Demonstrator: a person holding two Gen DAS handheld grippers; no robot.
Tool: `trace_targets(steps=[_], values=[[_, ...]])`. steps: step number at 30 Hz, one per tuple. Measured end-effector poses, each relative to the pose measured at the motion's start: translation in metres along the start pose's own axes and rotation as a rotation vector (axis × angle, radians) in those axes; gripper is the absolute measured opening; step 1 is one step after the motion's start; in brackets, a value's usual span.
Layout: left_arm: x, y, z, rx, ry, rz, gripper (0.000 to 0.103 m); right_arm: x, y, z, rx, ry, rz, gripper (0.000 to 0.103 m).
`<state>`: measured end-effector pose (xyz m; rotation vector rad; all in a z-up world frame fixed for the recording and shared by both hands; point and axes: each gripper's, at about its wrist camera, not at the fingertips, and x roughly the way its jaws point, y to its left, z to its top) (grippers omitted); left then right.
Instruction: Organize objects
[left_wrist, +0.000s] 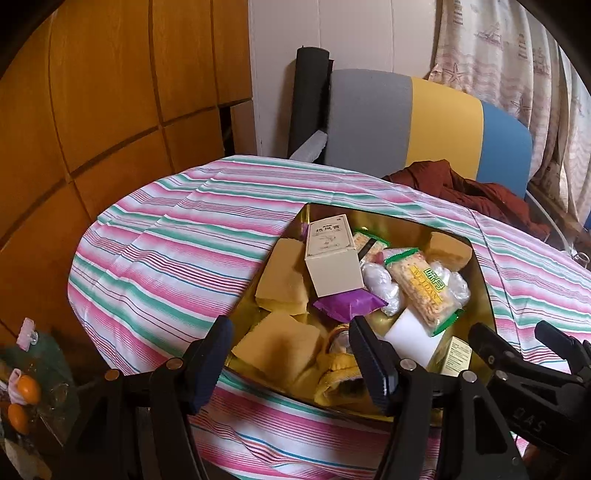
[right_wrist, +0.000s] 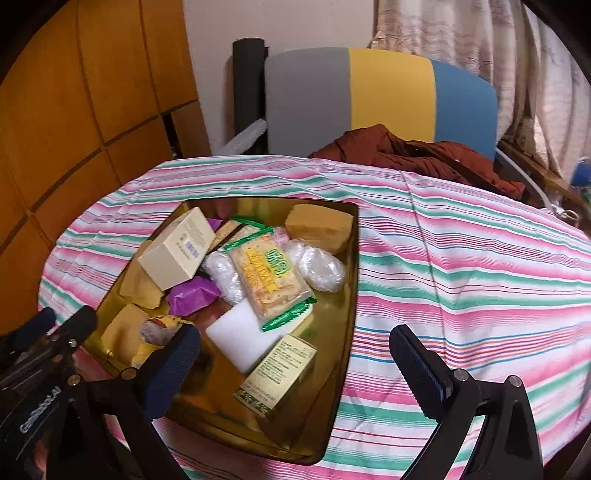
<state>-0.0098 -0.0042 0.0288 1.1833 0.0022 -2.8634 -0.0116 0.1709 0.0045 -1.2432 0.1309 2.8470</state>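
Observation:
A gold tray (left_wrist: 484, 295) (right_wrist: 352, 258) sits on the striped tablecloth. It holds a cream box (left_wrist: 332, 254) (right_wrist: 177, 254), a cracker pack (left_wrist: 421, 291) (right_wrist: 269, 277), a purple packet (left_wrist: 347, 304) (right_wrist: 194, 295), yellow sponges (left_wrist: 284, 277) (right_wrist: 319, 227), a white block (left_wrist: 410, 336) (right_wrist: 240, 334), a green-printed box (right_wrist: 279, 373) and clear wrapped items (right_wrist: 319, 267). My left gripper (left_wrist: 291, 365) is open and empty above the tray's near left corner. My right gripper (right_wrist: 295, 373) is open and empty above the tray's near edge.
The striped tablecloth (left_wrist: 166, 251) (right_wrist: 461, 277) covers a round table. A grey, yellow and blue chair (left_wrist: 406, 118) (right_wrist: 351, 88) with a rust-red garment (right_wrist: 424, 155) stands behind it. Wooden cabinets (left_wrist: 92, 92) are at left. A bag with orange fruit (left_wrist: 26, 391) lies below left.

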Motion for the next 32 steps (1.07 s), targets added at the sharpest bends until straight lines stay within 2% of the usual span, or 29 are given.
trace_targets(steps=[4, 7, 11, 17, 32], values=[[-0.004, -0.003, 0.0, 0.006, -0.008, -0.006, 0.066, 0.0, 0.0, 0.001, 0.01, 0.001, -0.056, 0.103], [-0.003, -0.007, 0.0, 0.02, 0.006, 0.021, 0.066, 0.003, 0.001, 0.003, 0.011, 0.023, -0.097, 0.103], [-0.004, -0.011, -0.002, 0.046, 0.003, 0.046, 0.066, 0.008, -0.001, 0.004, 0.003, 0.067, -0.074, 0.103], [-0.005, -0.016, -0.004, 0.07, 0.004, 0.057, 0.066, 0.008, 0.003, 0.001, -0.007, 0.061, -0.082, 0.103], [0.002, -0.015, -0.007, 0.049, 0.034, 0.052, 0.065, 0.009, 0.0, 0.0, -0.001, 0.059, -0.081, 0.103]])
